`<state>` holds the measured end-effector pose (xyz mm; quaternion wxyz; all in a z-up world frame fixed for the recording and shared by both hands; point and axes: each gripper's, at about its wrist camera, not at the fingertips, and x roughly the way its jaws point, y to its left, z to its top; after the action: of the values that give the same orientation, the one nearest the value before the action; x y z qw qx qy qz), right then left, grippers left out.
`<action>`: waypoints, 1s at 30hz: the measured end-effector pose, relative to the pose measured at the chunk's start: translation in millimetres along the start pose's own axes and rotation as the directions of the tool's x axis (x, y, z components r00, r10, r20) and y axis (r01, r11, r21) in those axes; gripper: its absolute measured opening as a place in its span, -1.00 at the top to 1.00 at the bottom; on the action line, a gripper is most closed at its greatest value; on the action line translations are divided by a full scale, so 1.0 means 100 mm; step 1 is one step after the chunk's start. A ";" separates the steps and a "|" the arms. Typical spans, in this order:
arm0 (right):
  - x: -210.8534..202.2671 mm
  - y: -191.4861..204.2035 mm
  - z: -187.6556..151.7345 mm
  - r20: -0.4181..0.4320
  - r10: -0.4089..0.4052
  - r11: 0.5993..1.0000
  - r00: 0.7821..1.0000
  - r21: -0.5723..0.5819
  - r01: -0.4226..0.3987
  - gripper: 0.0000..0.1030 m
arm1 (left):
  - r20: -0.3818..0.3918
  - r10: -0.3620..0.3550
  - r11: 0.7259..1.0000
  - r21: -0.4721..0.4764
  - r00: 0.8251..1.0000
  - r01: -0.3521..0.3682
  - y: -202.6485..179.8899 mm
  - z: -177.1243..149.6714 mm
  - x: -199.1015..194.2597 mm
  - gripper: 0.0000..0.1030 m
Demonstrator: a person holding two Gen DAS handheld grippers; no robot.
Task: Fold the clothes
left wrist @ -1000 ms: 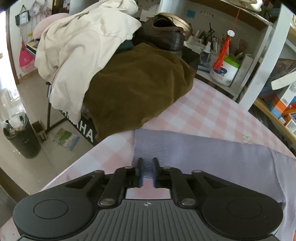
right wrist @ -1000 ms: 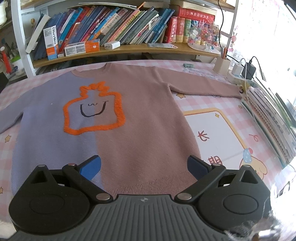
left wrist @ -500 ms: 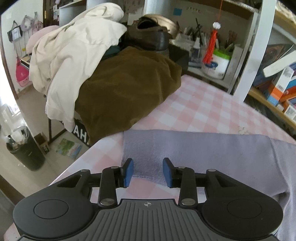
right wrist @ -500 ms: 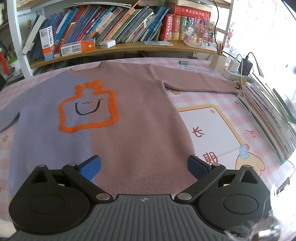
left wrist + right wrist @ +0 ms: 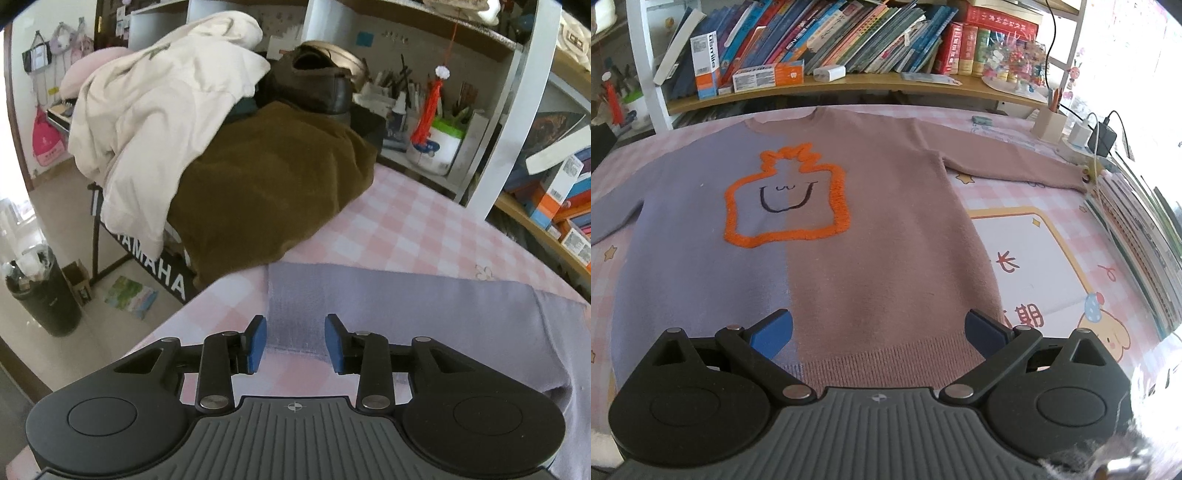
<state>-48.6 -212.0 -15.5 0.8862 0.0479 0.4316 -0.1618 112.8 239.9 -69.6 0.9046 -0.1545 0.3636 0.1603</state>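
Two grippers hung open and empty over the flat lilac-and-dusty-pink knitted sweater (image 5: 820,236) on the pink checked tablecloth (image 5: 406,229); we noted the left gripper (image 5: 294,345) straddling the lilac sleeve cuff (image 5: 295,306), sleeve running rightward, the right gripper (image 5: 879,332) wide above the hem.

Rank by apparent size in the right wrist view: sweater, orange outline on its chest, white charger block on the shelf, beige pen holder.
1. sweater
2. orange outline
3. beige pen holder and white charger block: these look alike, both small and far from the camera, so I won't rank them.
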 end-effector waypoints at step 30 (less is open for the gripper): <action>0.05 -0.17 0.00 -0.009 0.009 1.000 1.000 0.027 -0.009 -0.95 | 0.028 0.051 0.997 0.060 0.998 -0.052 -0.04 -0.01 0.01 0.00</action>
<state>-51.6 -229.6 -18.7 0.8841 0.0624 0.4334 -0.1631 114.4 235.8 -70.4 0.9092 -0.1153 0.3601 0.1744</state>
